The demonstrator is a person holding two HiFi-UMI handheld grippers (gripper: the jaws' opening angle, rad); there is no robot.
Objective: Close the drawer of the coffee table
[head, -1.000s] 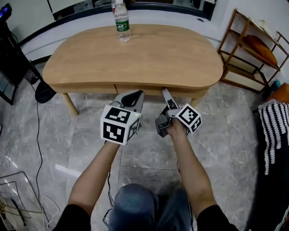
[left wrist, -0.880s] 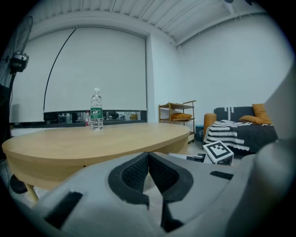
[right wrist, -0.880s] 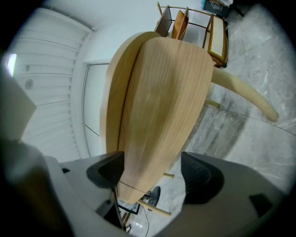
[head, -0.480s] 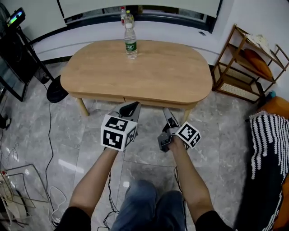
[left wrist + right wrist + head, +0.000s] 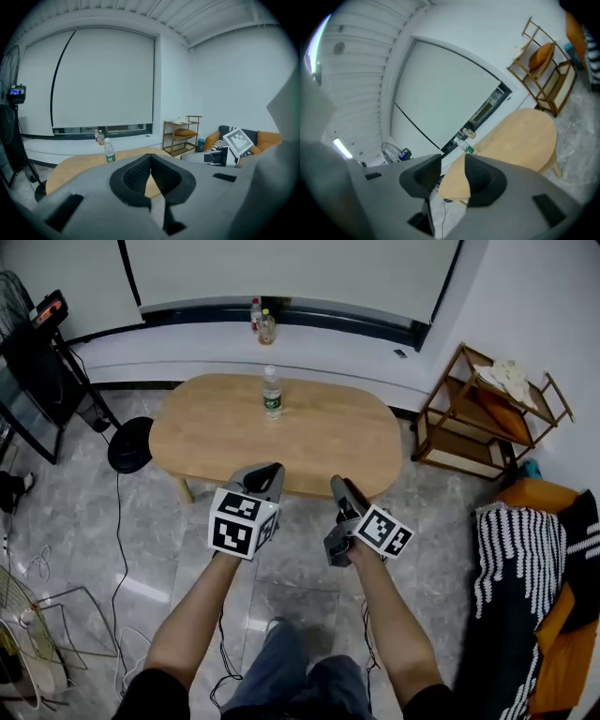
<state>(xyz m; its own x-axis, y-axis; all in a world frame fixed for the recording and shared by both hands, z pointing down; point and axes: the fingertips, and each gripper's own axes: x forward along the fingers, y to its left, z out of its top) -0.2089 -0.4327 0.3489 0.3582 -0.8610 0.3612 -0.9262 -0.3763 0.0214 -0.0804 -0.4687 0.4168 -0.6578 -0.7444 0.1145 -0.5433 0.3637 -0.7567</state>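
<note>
- A home living room: oval wooden coffee table [image 5: 319, 442] at centre.
- Orange sofa [image 5: 544, 502] with striped throw [image 5: 511, 559], lower right.
- Wooden shelf rack [image 5: 461, 456], right; roller blind [image 5: 281, 273], top.

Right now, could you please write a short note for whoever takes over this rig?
Left gripper: shut, empty, in the air short of the table.
Right gripper: jaws apart, just been closing, nothing between them.
Table: nothing juts from its near edge; a bottle stands on top.
Done: drawer looks closed.
Left: only confirm its front sits flush; the grippers hide part of it.
</note>
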